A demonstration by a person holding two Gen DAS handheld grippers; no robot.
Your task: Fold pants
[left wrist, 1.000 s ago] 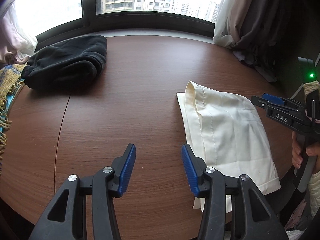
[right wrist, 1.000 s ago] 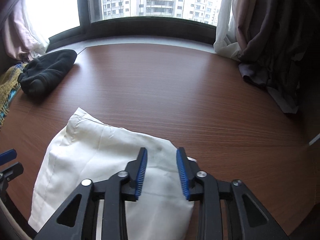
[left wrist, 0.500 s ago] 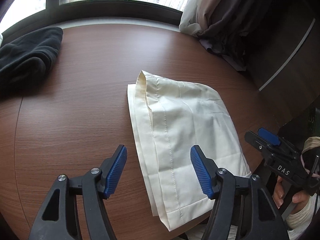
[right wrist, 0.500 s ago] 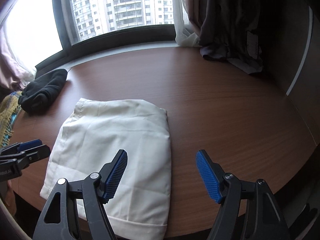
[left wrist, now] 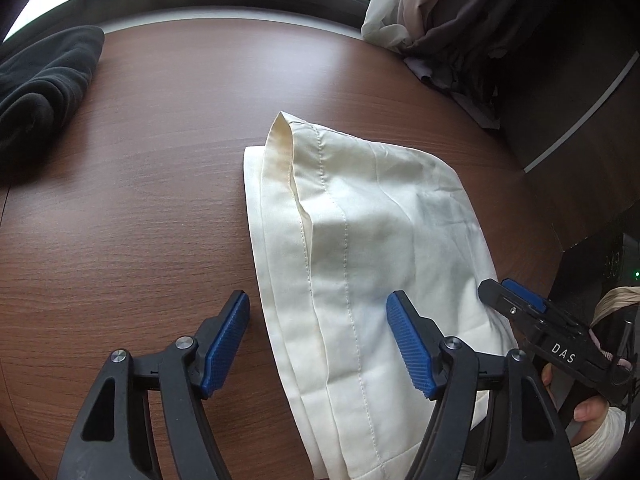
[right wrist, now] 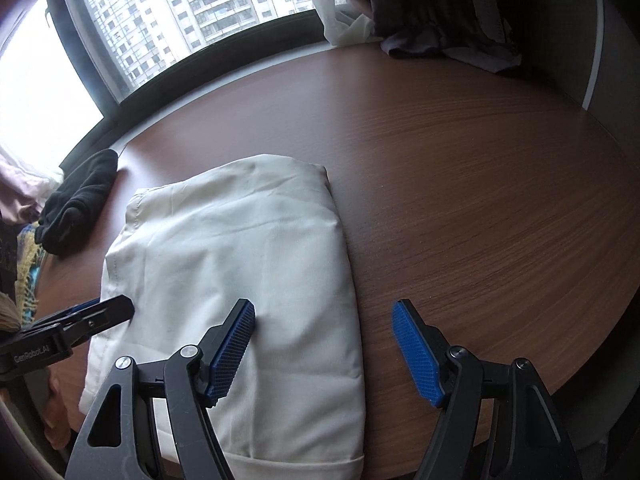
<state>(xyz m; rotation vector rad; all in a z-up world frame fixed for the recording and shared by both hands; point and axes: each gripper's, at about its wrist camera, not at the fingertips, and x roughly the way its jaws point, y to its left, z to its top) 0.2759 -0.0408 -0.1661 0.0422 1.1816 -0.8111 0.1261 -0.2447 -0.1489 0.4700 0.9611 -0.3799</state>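
Note:
The cream pants (left wrist: 376, 248) lie folded into a flat rectangle on the round brown table (left wrist: 160, 184); they also show in the right wrist view (right wrist: 240, 264). My left gripper (left wrist: 318, 340) is open and empty, hovering above the pants' near left edge. My right gripper (right wrist: 324, 344) is open and empty above the pants' near right edge. The right gripper's tip shows in the left wrist view (left wrist: 516, 304), and the left gripper's tip shows in the right wrist view (right wrist: 104, 310).
A dark folded garment (left wrist: 44, 84) lies at the table's far left, also in the right wrist view (right wrist: 80, 200). Curtains and loose cloth (left wrist: 448, 40) hang at the far right. A window (right wrist: 192, 12) runs behind the table. The table's near edge (right wrist: 560, 380) is close.
Both grippers opened wider and pulled back toward the table's near edge. The left view swung right over the pants. The pants lie still.

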